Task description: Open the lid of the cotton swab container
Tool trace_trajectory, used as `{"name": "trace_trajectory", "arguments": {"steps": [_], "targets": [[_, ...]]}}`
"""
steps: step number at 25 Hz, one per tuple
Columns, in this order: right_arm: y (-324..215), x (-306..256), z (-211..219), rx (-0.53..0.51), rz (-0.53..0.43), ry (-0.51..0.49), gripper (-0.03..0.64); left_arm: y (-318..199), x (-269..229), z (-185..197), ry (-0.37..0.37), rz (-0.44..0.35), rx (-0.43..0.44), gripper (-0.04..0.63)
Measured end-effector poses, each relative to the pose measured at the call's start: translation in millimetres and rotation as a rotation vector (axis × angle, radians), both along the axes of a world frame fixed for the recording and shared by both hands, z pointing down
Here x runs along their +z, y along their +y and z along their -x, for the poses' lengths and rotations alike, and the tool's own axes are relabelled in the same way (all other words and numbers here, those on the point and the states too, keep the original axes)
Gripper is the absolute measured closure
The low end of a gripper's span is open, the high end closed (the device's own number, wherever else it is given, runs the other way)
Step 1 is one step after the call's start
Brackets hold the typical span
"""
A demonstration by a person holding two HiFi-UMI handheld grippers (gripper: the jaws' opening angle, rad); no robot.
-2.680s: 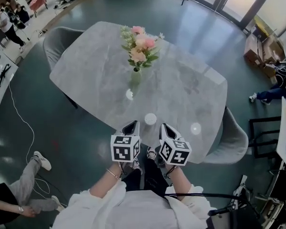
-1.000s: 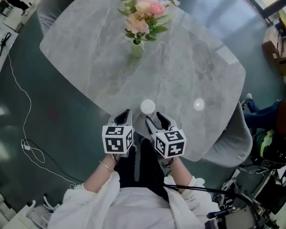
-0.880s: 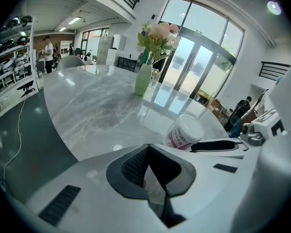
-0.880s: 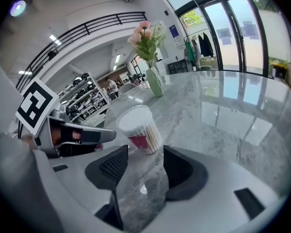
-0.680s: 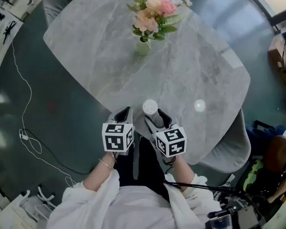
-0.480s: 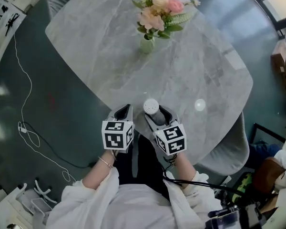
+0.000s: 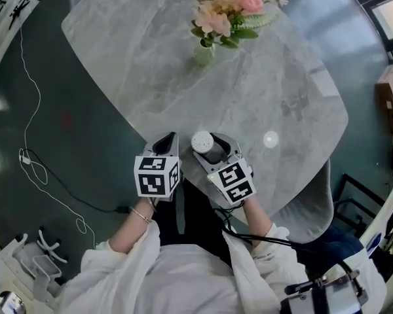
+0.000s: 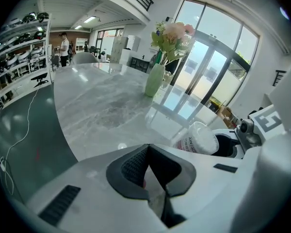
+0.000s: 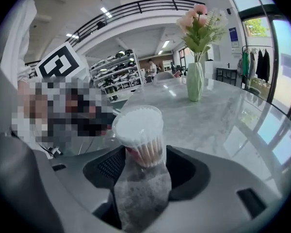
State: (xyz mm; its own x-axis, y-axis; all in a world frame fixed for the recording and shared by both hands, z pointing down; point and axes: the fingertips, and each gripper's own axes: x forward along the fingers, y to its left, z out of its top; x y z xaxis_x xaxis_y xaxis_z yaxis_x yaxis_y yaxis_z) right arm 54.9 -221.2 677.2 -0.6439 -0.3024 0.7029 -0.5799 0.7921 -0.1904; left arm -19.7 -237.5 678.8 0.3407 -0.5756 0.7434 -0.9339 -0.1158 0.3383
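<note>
1 grey, seemingly marble table [image 7: 150, 57] holds the swab container [image 7: 203, 142].

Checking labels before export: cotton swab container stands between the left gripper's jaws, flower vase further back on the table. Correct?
Wrong gripper. The right gripper view shows the cotton swab container between the jaws of the right gripper, which have just been opening; the left gripper is shut on nothing. The flower vase does stand further back on the table.

We worked in a big open commercial hall, something like a showroom. Tall glass doors [image 8: 211, 69], a railed mezzanine [image 9: 136, 6], stocked wall shelves [image 8: 17, 42] and a polished floor [image 7: 65, 149] around a stone table [image 7: 144, 51] showed it.
</note>
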Motion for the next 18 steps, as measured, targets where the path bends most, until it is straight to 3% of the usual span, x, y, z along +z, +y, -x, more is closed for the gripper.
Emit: {"name": "trace_trajectory", "arguments": {"steps": [8, 18], "targets": [[-5, -1, 8, -0.071, -0.028, -0.014, 0.319, 1, -1, -1, -0.005, 0.004, -0.031, 0.588], [-8, 1, 12, -0.081, -0.040, -0.016, 0.319, 7, -1, 0, -0.006, 0.007, -0.035, 0.588]]}}
